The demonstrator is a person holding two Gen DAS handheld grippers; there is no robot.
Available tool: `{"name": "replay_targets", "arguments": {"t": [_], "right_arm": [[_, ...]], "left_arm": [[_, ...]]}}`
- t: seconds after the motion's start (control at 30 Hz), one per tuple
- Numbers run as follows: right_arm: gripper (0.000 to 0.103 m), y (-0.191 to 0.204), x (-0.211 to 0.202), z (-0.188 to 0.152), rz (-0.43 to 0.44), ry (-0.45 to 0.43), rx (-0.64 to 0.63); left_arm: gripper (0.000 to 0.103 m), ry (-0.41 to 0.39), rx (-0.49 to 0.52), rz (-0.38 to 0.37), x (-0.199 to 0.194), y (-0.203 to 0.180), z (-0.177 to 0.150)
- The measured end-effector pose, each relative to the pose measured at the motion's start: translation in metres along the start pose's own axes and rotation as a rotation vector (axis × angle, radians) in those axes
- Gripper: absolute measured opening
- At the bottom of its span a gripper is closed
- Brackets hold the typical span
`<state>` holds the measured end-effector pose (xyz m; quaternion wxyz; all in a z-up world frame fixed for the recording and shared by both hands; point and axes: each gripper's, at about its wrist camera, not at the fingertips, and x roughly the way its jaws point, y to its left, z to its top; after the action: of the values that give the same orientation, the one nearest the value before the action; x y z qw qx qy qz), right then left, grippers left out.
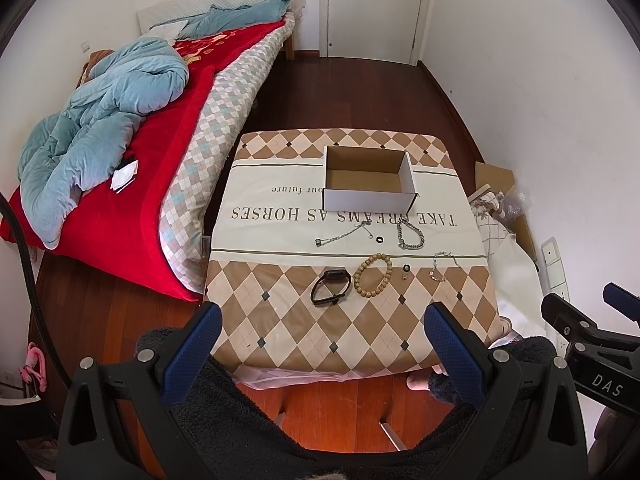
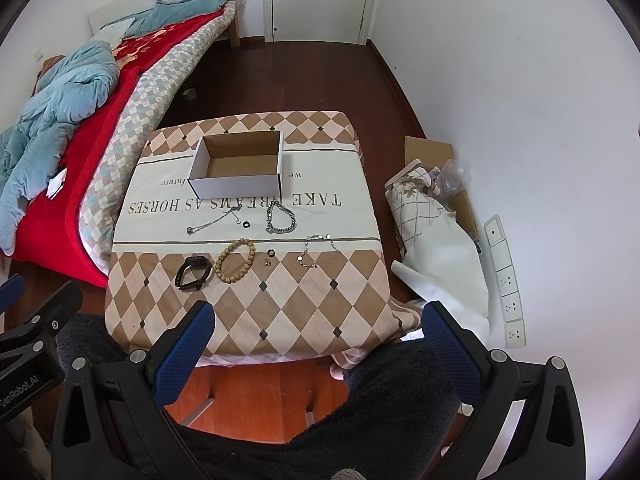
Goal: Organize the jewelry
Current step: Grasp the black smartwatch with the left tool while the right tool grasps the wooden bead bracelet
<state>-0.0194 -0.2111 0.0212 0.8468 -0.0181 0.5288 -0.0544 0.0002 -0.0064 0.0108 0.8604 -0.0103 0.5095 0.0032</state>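
Ahead of wide-spread left gripper [image 1: 322, 322] fingers: beaded bracelet [image 1: 373, 275], light, stiff-beaded, likely rollable; pinch across one side. Right gripper [image 2: 318, 320] likewise wide, empty.

The box [image 1: 368, 196] is covering part of the printed lettering [image 1: 344, 216] on the cloth, leaving words incomplete; the small earring [image 2: 266, 262] beside the black ring [image 2: 271, 253] is appearing too tiny to make out; the right gripper [image 1: 624, 308] is running off the left view's edge.
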Motion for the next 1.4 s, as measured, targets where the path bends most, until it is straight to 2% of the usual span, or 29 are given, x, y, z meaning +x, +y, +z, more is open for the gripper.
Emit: {"name": "replay_targets", "arguments": {"t": [0.37,0.5,0.63,0.7,0.83,0.97,1.0,1.07,1.13,1.17,1.23,1.27,1.3,1.33,1.37,1.4], "right_arm": [[0.103,0.002,-0.004,0.004,0.004,-0.020,0.005],[0.103,-0.002,0.006,0.019,0.014,-0.062,0.012],[0.103,-0.008,0.038,0.038,0.028,-0.069,0.043],[0.103,-0.010,0.063,0.045,0.040,-0.042,0.057],[0.102,-0.007,0.118,0.051,0.050,0.039,0.062],[0.081,-0.003,0.176,0.043,0.078,0.137,0.076],[0.078,-0.002,0.186,0.039,0.080,0.155,0.077],[0.074,-0.001,0.208,0.033,0.083,0.191,0.086],[0.074,0.000,0.225,0.028,0.078,0.228,0.094],[0.074,0.000,0.231,0.026,0.080,0.235,0.103],[0.074,0.000,0.241,0.023,0.078,0.256,0.113],[0.074,-0.001,0.245,0.022,0.080,0.264,0.119],[0.074,-0.001,0.249,0.021,0.076,0.271,0.125],[0.074,0.000,0.252,0.020,0.074,0.282,0.130],[0.074,-0.001,0.256,0.020,0.076,0.292,0.134],[0.074,0.000,0.260,0.019,0.076,0.302,0.138]], "left_arm": [[0.103,-0.015,-0.002,0.015,0.003,0.005,0.003],[0.103,-0.055,0.003,0.087,0.019,0.017,0.022],[0.103,-0.076,0.040,0.182,0.050,0.023,0.043],[0.103,-0.046,0.056,0.208,0.071,0.025,0.049],[0.103,0.061,0.111,0.217,0.132,0.026,0.049],[0.101,0.224,0.165,0.194,0.199,0.023,0.031],[0.099,0.258,0.176,0.188,0.212,0.023,0.026],[0.082,0.332,0.185,0.157,0.242,0.022,0.015],[0.074,0.392,0.184,0.117,0.264,0.021,0.008],[0.068,0.411,0.183,0.096,0.275,0.020,0.005],[0.063,0.444,0.188,0.075,0.290,0.019,0.002],[0.055,0.458,0.189,0.055,0.297,0.017,0.000],[0.051,0.471,0.189,0.037,0.301,0.016,-0.001],[0.041,0.486,0.190,0.015,0.306,0.014,-0.003],[0.025,0.500,0.189,-0.011,0.310,0.011,-0.005],[0.016,0.507,0.192,-0.028,0.315,0.009,-0.008]]}}
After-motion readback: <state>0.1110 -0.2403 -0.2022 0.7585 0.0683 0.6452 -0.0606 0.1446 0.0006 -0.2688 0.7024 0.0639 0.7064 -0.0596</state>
